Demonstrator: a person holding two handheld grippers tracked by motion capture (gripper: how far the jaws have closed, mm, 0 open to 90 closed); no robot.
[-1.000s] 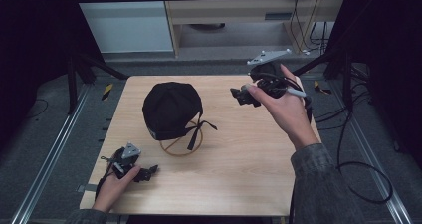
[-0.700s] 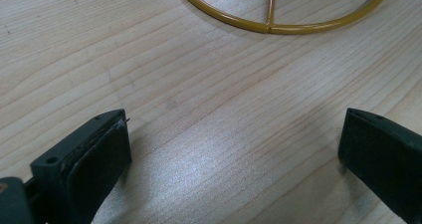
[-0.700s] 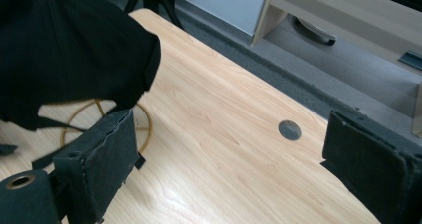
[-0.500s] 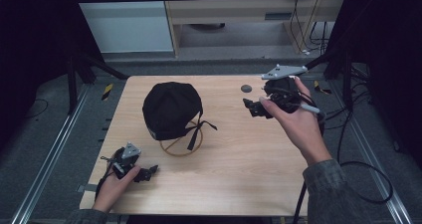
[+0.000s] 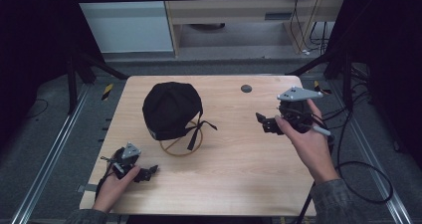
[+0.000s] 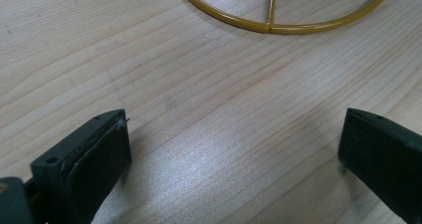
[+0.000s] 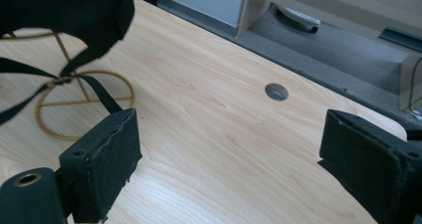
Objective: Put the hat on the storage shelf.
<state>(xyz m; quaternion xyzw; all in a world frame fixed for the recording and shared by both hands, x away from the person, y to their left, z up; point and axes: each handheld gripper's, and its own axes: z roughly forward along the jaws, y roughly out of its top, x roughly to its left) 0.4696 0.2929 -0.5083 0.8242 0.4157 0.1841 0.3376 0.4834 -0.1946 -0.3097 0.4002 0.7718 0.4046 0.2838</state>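
Right hand-held gripper [image 5: 264,123] jaw tips half behind hand [image 5: 311,144]

The black cap [image 5: 170,109] hides the top of its yellow wire stand [image 5: 180,145], whose ring [image 6: 283,15] is cut off in the left gripper view.

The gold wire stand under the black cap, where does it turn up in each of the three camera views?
High view: the gold wire stand sits at table centre, its ring base below the black cap.
Left gripper view: an arc of the ring runs along the top edge, beyond the open jaws.
Right gripper view: the ring lies at left, crossed by the cap's black straps.
Shared landmark: the ring's straight crossbar.
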